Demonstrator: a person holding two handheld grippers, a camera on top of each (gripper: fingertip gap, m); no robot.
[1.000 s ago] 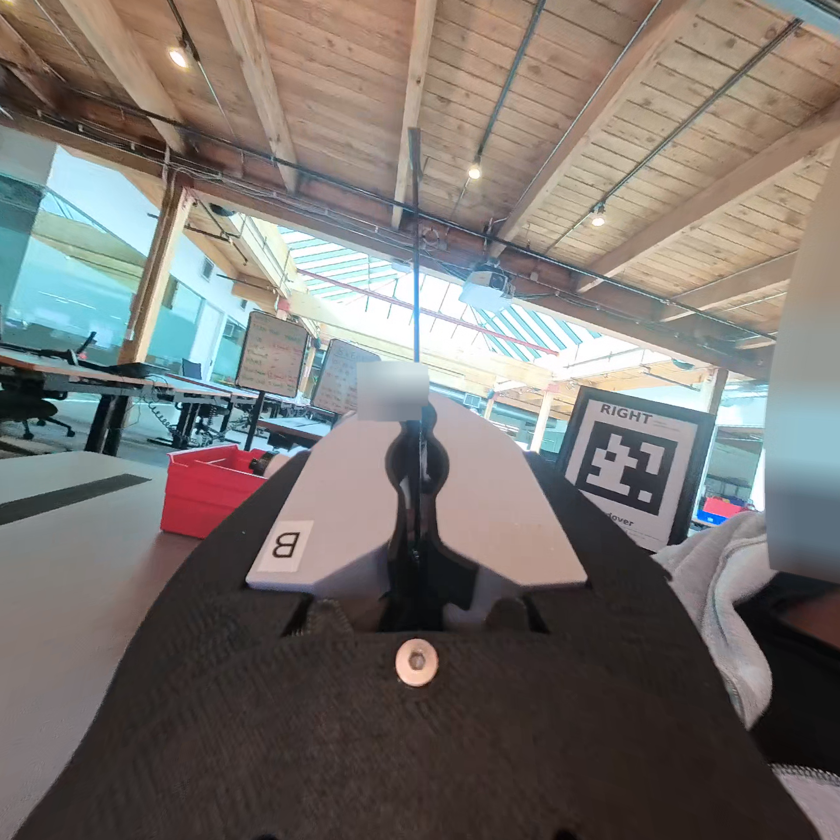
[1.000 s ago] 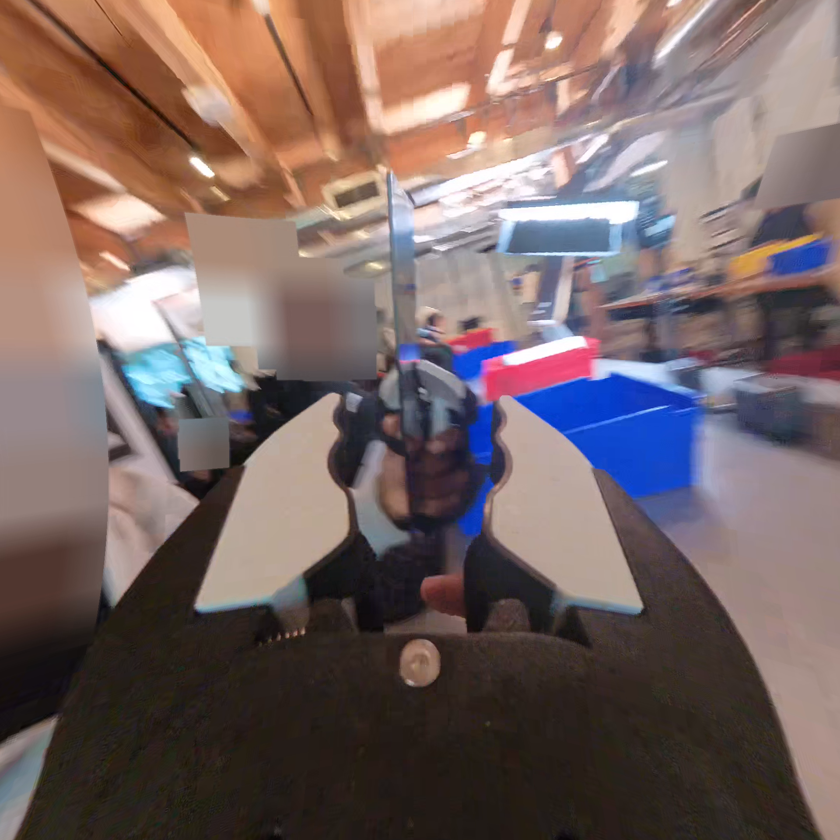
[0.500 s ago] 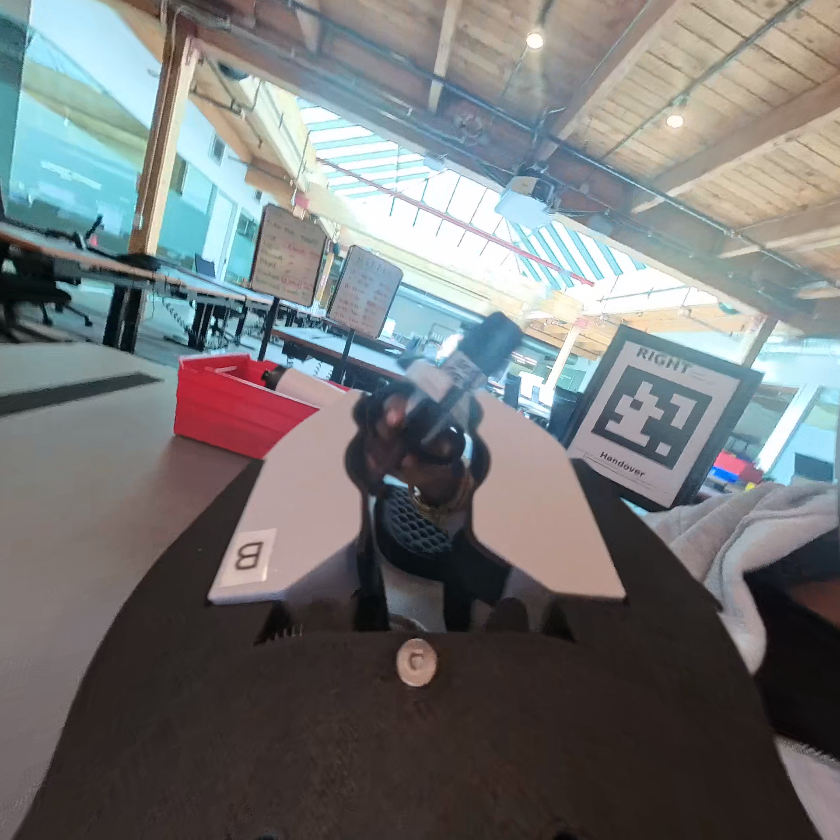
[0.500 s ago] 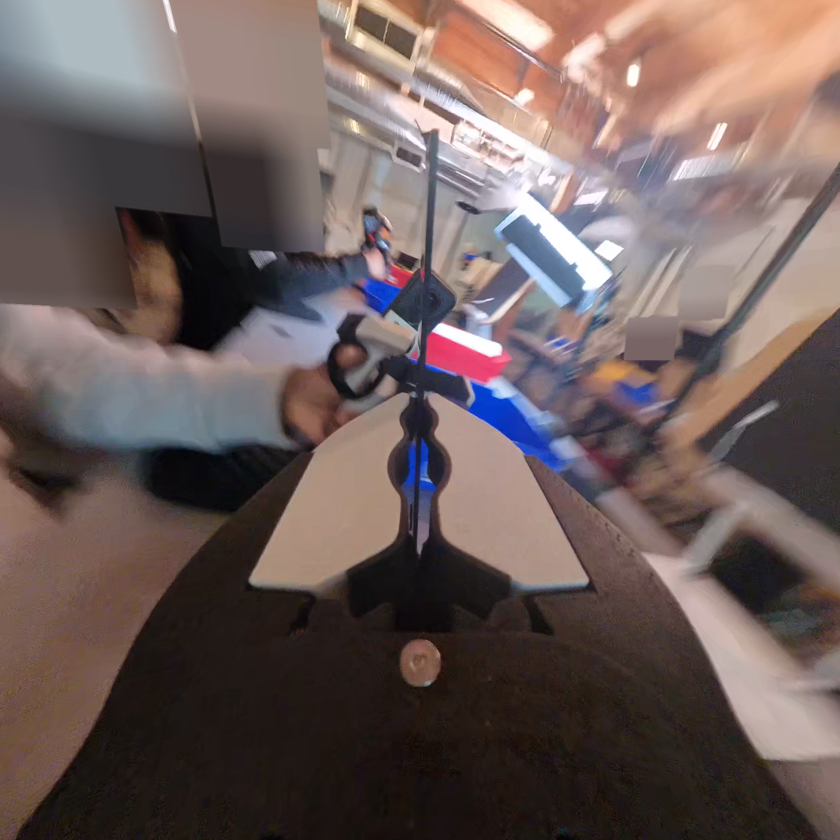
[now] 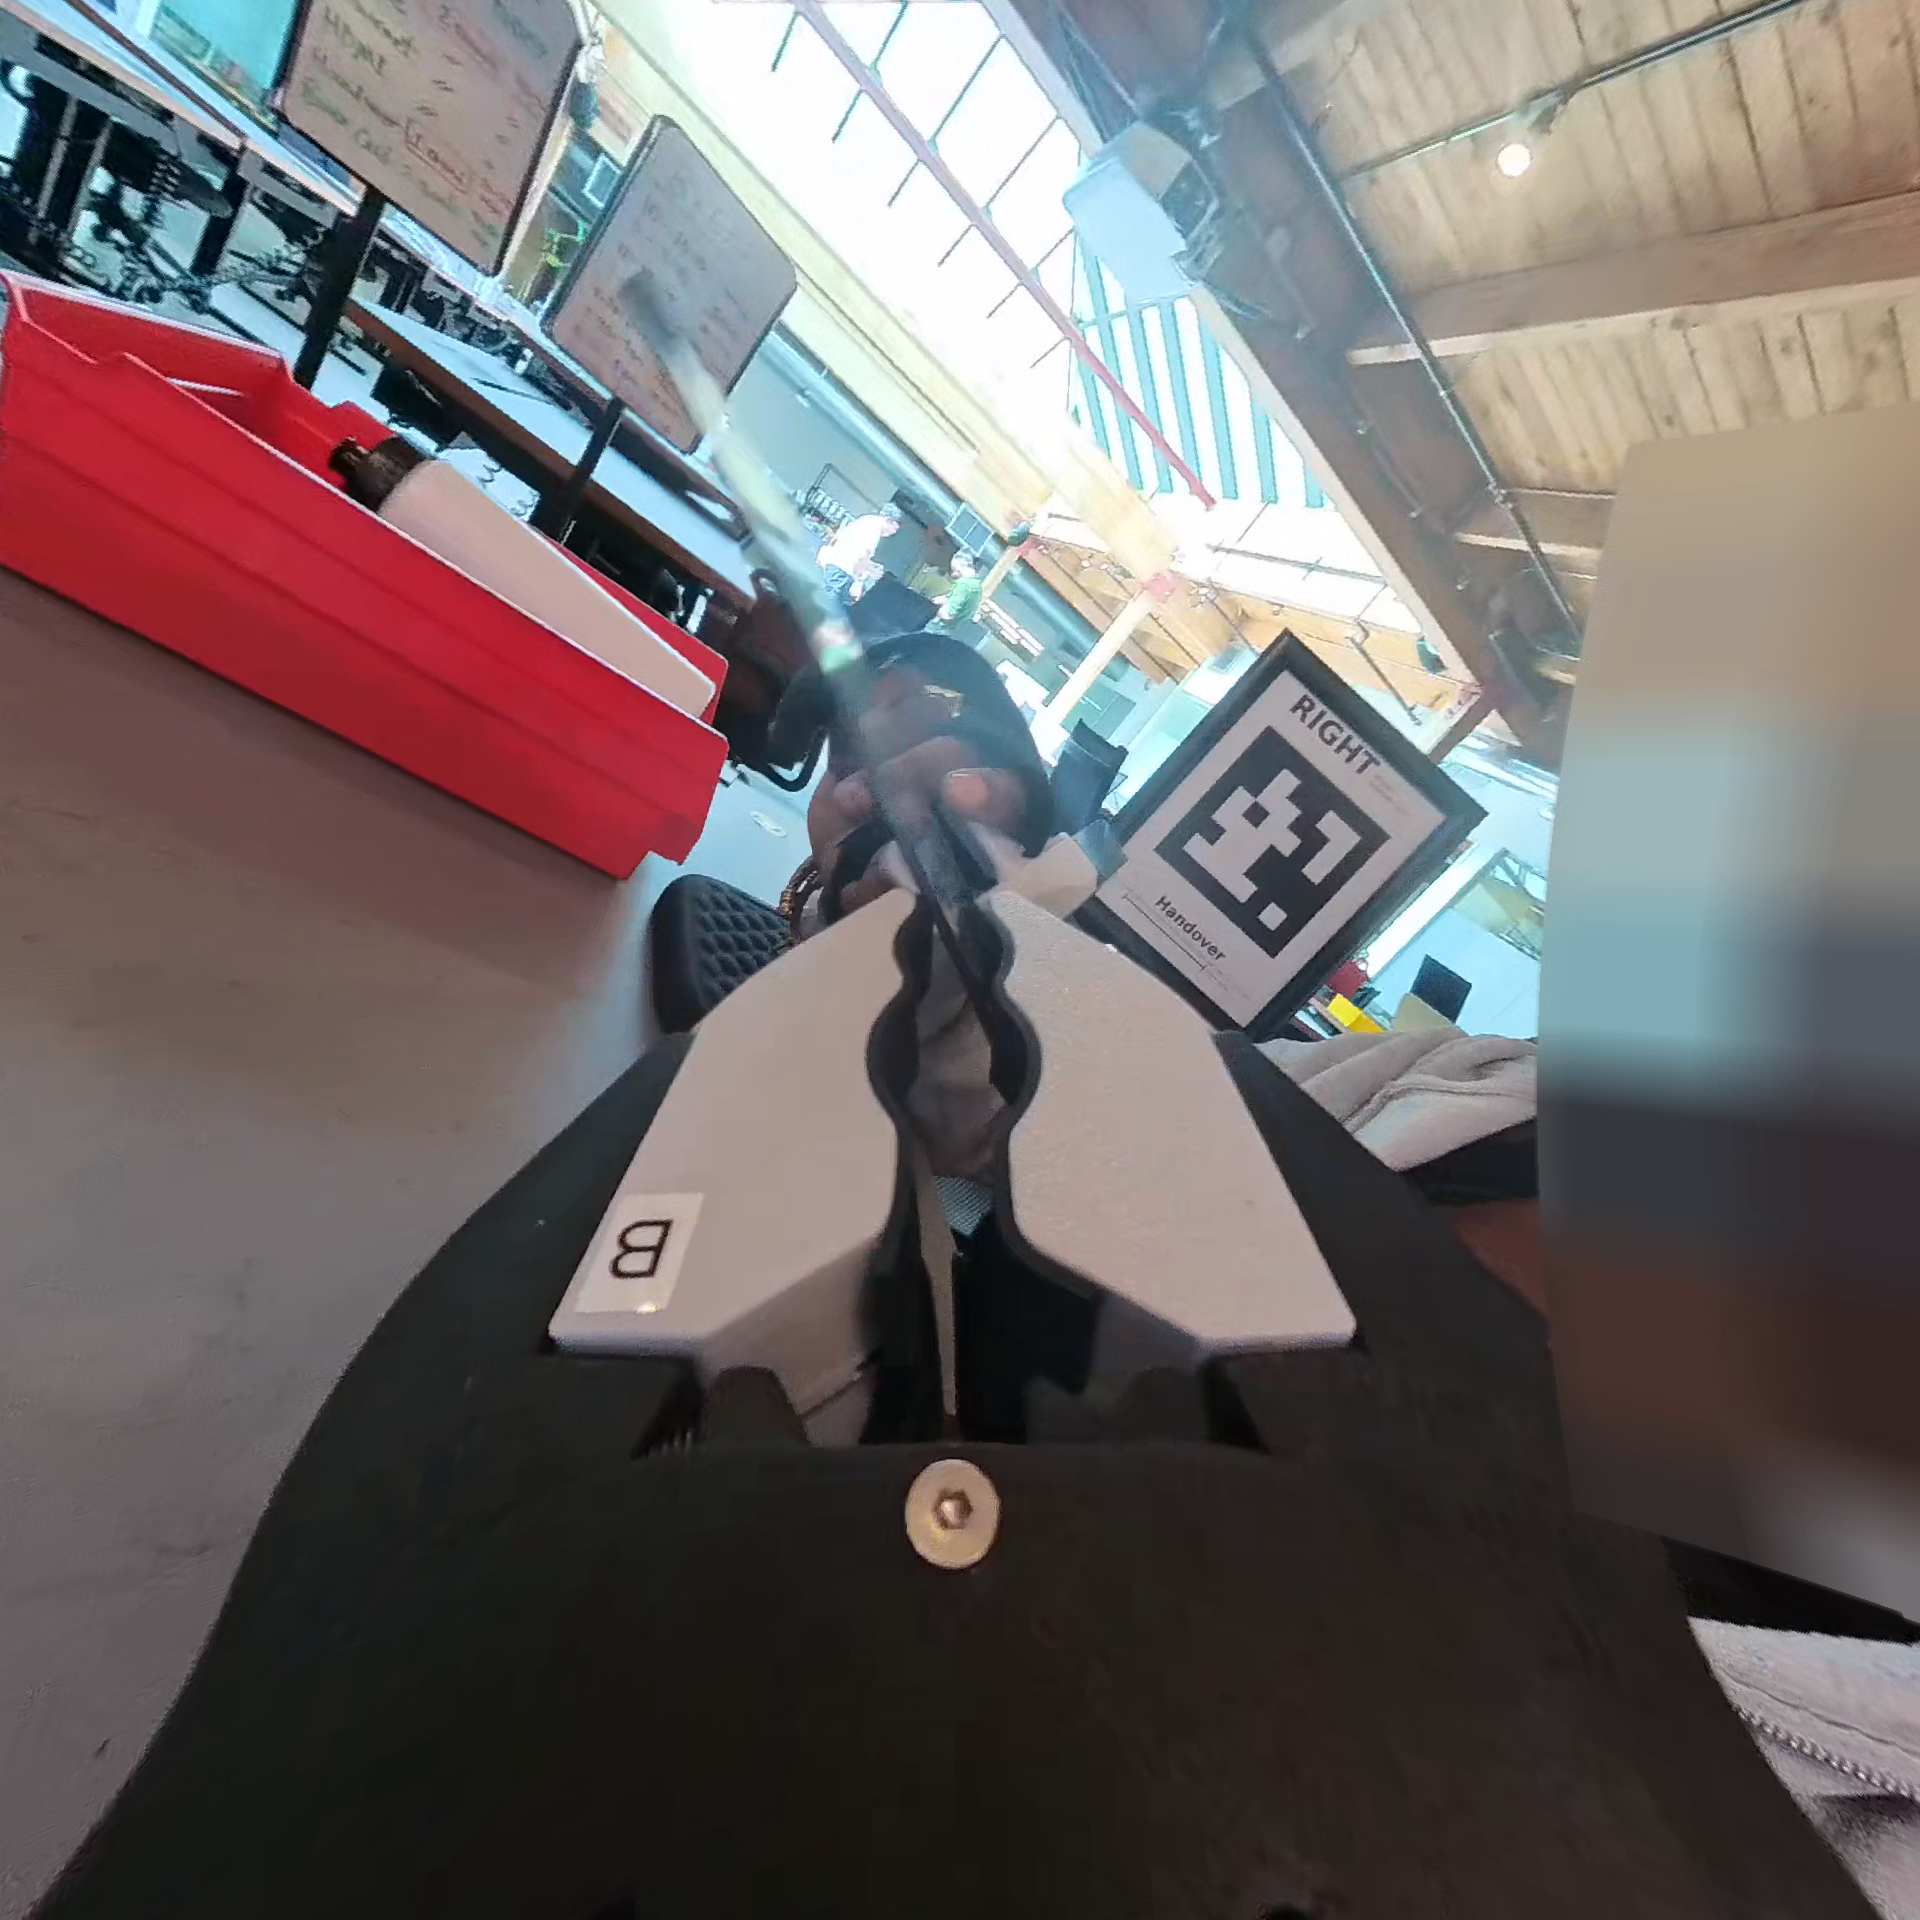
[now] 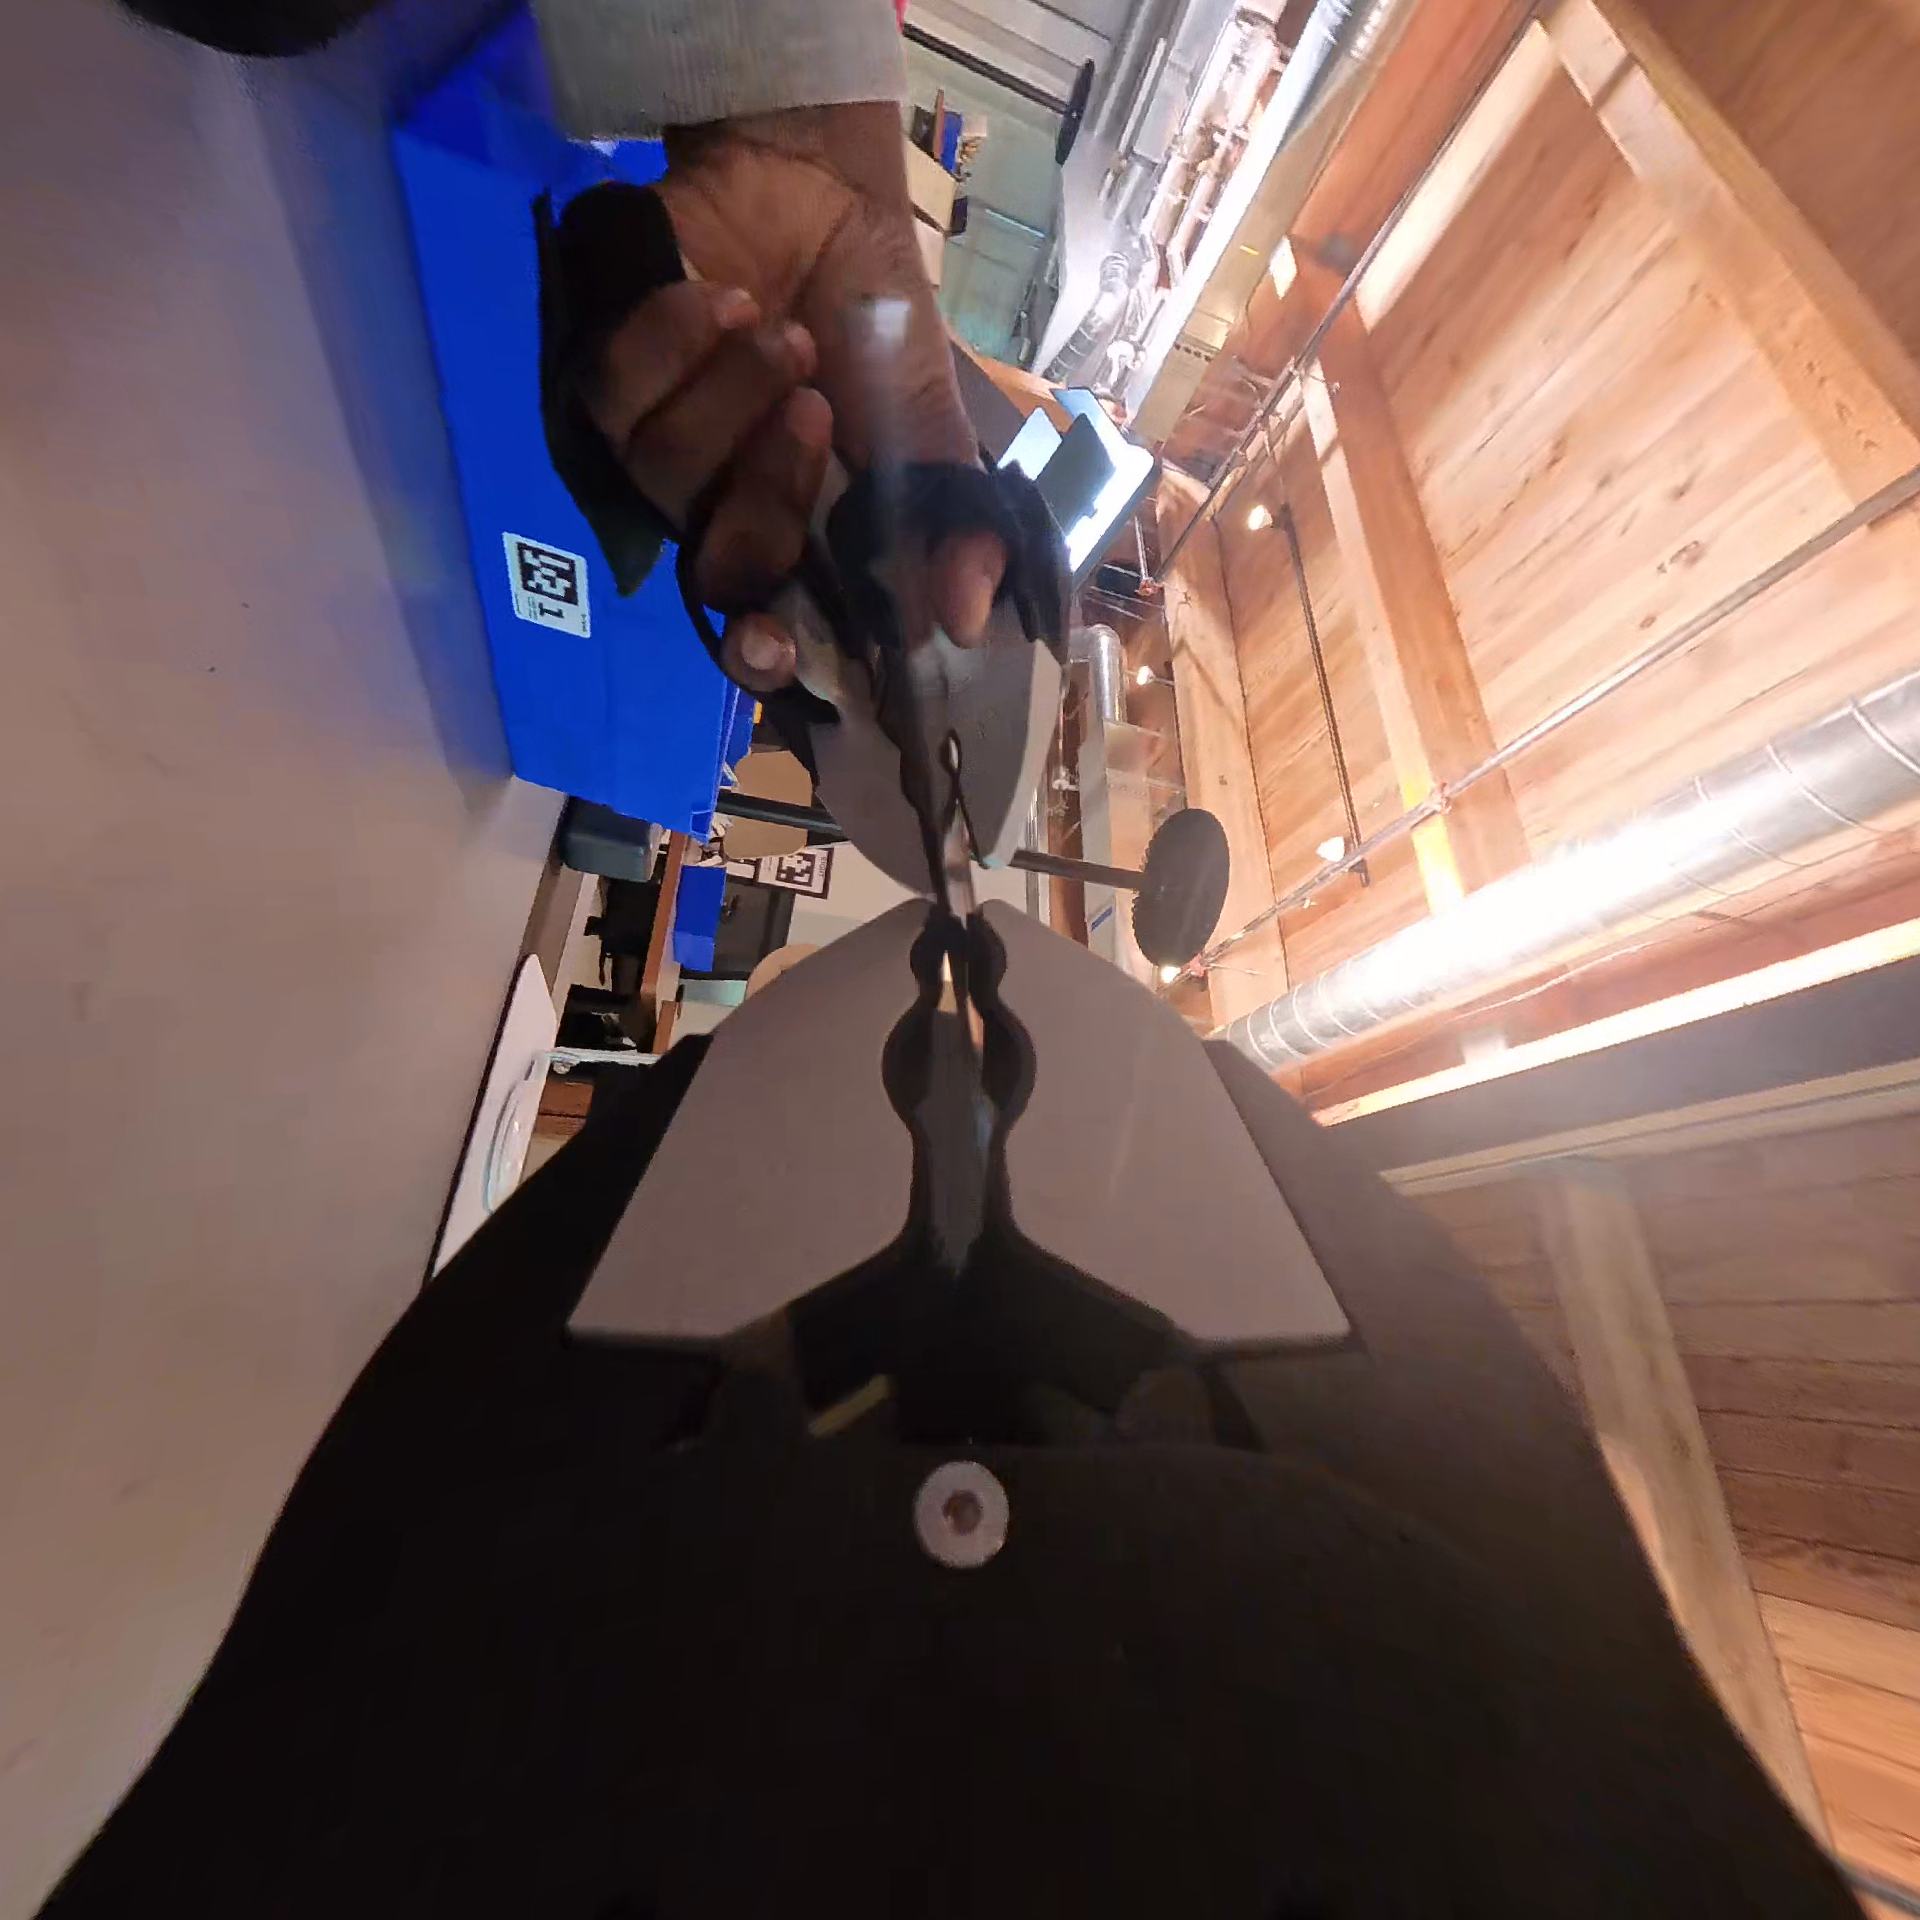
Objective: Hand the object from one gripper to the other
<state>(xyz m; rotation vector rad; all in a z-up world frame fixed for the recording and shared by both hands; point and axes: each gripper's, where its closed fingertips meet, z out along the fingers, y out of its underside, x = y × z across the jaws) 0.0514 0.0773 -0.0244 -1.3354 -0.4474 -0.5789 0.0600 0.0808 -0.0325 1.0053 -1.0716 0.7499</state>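
We see the left gripper (image 5: 951, 914) with its tongs drawn together on the thin dark rod (image 5: 930, 862), which crosses between the tips and runs up and to the left, its far end blurred; beyond the tips a hand (image 5: 914, 769) holds the other tool close in front of us; on the grey table (image 5: 208, 1039) to the left sits a red bin (image 5: 312, 623) with a white bottle (image 5: 499, 530) lying in it, and to the right stands a black-framed marker sign (image 5: 1288, 842); from the right wrist view we find the right gripper (image 6: 951, 920) pressed together on the same rod (image 6: 948, 862), tip to tip with the left gripper (image 6: 940, 790), whose grey fingers also pinch it; so the rod sits between both tools at once, off the table; a hand (image 6: 769, 395) grips the left tool, and a blue bin (image 6: 540, 416) lies behind it
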